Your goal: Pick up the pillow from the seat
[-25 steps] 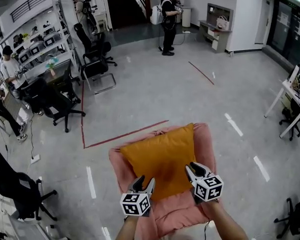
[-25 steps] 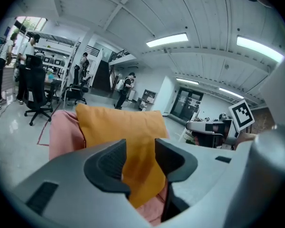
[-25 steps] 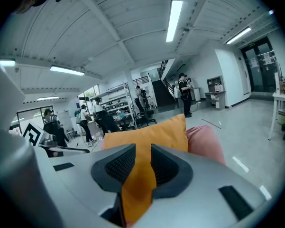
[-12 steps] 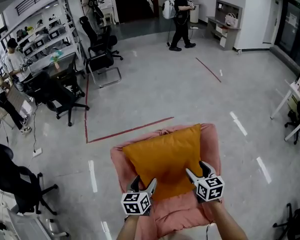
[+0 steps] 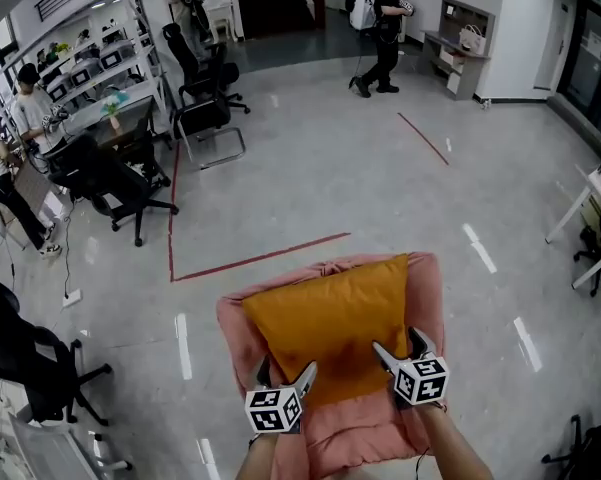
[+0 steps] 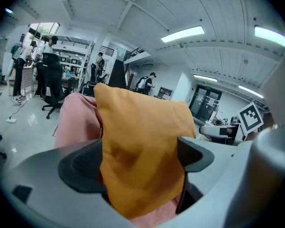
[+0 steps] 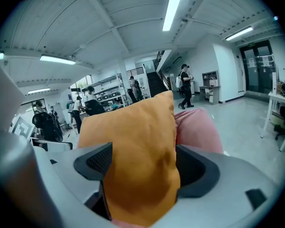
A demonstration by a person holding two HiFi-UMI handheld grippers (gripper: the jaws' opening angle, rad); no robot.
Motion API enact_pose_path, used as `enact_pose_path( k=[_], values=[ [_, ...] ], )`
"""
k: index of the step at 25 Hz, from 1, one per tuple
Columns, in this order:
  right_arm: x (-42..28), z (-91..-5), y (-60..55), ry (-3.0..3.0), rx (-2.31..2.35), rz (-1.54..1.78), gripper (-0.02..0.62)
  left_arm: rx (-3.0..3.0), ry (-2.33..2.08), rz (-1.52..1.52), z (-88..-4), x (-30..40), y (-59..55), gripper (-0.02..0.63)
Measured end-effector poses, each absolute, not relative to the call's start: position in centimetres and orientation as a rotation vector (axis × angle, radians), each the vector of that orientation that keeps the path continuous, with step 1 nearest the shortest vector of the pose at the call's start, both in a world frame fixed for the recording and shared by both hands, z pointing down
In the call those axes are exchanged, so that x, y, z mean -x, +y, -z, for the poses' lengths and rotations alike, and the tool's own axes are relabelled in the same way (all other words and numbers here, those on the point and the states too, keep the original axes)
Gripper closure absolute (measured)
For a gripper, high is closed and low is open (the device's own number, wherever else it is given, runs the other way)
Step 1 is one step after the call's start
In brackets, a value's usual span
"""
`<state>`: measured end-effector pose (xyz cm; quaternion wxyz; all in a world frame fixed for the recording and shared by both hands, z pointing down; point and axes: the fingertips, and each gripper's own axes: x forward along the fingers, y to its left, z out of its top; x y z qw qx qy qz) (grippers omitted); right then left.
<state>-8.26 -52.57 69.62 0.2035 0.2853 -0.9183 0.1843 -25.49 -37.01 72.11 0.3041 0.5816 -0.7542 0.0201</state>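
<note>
Overhead, the left gripper [image 5: 286, 370] and right gripper [image 5: 398, 342] sit at the near edge of the square orange fabric pillow [image 5: 330, 318] on the pink padded seat [image 5: 360, 438]. Only the gripper views show fabric between their opening, unclenched jaws.

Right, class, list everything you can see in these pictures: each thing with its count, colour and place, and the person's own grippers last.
pillow: one, orange, lying on the seat
seat: one, pink, just in front of the person
tape lines: two, red, beyond the seat
office chairs: several, black, along the left side
people: at least four, mostly dark clothes, at the far end and by the left desks
table: one, white, at the right edge
left gripper: one, grey, at the pillow's near left edge, jaws opening with the pillow between them
right gripper: one, grey, at the pillow's near right edge, jaws opening with the pillow between them
</note>
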Motion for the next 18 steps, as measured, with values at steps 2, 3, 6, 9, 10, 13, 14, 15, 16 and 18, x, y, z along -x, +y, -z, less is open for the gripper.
enact_pose_path(
  k=[2, 3, 6, 9, 10, 13, 14, 15, 16, 18],
  values=[
    [7.7, -70.4, -52.8, -2.544, -0.793, -0.544, 0.199, -1.524, -1.993, -0.051, -72.9, 25.3, -37.2, 0.123],
    [7.5, -70.8, -52.9, -2.538, -0.790, -0.555, 0.199, -1.515, -1.992, -0.048, -73.2, 25.4, -37.3, 0.123],
    [8.0, -71.6, -53.0, -2.529, -0.770, -0.557, 0.199, -1.484, -2.003, -0.039, -74.0, 26.4, -37.6, 0.123],
    [8.7, -72.1, -53.4, -2.528, -0.748, -0.545, 0.199, -1.459, -2.026, -0.048, -74.6, 27.4, -37.9, 0.123],
    [8.7, -72.2, -53.6, -2.526, -0.746, -0.543, 0.199, -1.452, -2.030, -0.049, -74.8, 27.5, -38.0, 0.123],
    [8.6, -72.6, -54.1, -2.518, -0.746, -0.535, 0.199, -1.434, -2.028, -0.044, -75.4, 27.6, -38.2, 0.121],
    [8.7, -72.8, -54.3, -2.517, -0.745, -0.530, 0.199, -1.428, -2.028, -0.043, -75.6, 27.8, -38.3, 0.121],
    [8.8, -72.9, -54.5, -2.515, -0.742, -0.525, 0.199, -1.422, -2.028, -0.042, -75.9, 28.0, -38.4, 0.123],
    [8.9, -73.0, -54.7, -2.514, -0.741, -0.521, 0.199, -1.416, -2.026, -0.040, -76.1, 28.1, -38.5, 0.121],
    [8.9, -73.3, -55.3, -2.509, -0.741, -0.519, 0.199, -1.404, -2.019, -0.028, -76.6, 28.2, -38.9, 0.121]
  ],
)
